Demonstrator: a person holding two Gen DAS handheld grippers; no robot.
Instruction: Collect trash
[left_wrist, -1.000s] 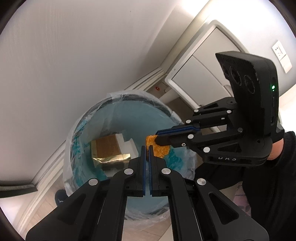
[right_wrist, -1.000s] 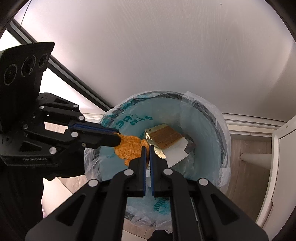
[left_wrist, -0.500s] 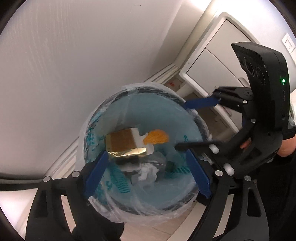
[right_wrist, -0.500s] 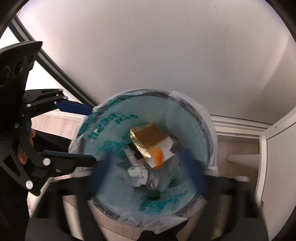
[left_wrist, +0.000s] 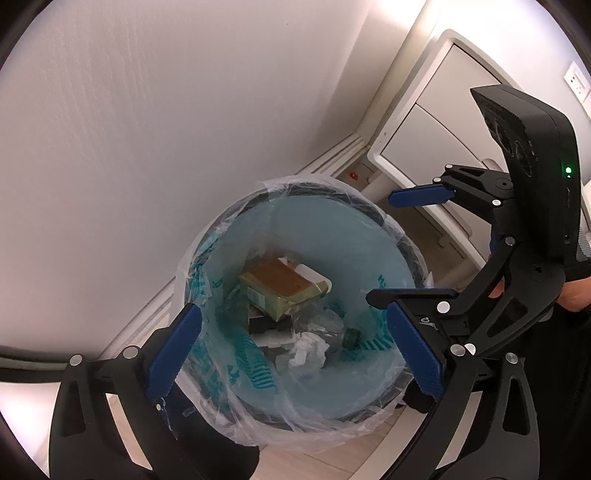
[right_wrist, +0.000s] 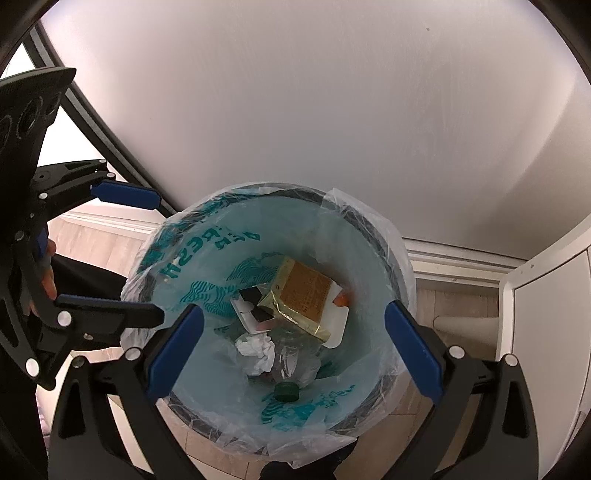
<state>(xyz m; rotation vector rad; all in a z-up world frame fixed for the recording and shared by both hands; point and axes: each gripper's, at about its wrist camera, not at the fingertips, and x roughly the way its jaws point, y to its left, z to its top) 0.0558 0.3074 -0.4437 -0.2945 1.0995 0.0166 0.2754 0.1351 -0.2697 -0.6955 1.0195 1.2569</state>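
Note:
A round trash bin (left_wrist: 384, 221) lined with a clear teal-printed bag stands on the floor by a white wall; it also shows in the right wrist view (right_wrist: 391, 243). Inside lie a gold-brown carton (left_wrist: 284, 286) (right_wrist: 301, 297), crumpled white paper (left_wrist: 308, 349) (right_wrist: 256, 350), a clear plastic bottle with a green cap (right_wrist: 286, 391) and an orange scrap (right_wrist: 342, 300) beside the carton. My left gripper (left_wrist: 295, 354) is open and empty above the bin. My right gripper (right_wrist: 291, 354) is open and empty above the bin, and shows at the right of the left wrist view (left_wrist: 413, 243).
A white wall rises behind the bin with a baseboard (right_wrist: 458, 258) along the floor. A white panelled cabinet (left_wrist: 424, 147) stands to the right of the bin. The floor is light wood (right_wrist: 92, 240).
Both grippers were shut together on an orange piece of trash over the bin. They opened wide, and the orange piece dropped into the bin beside the carton.

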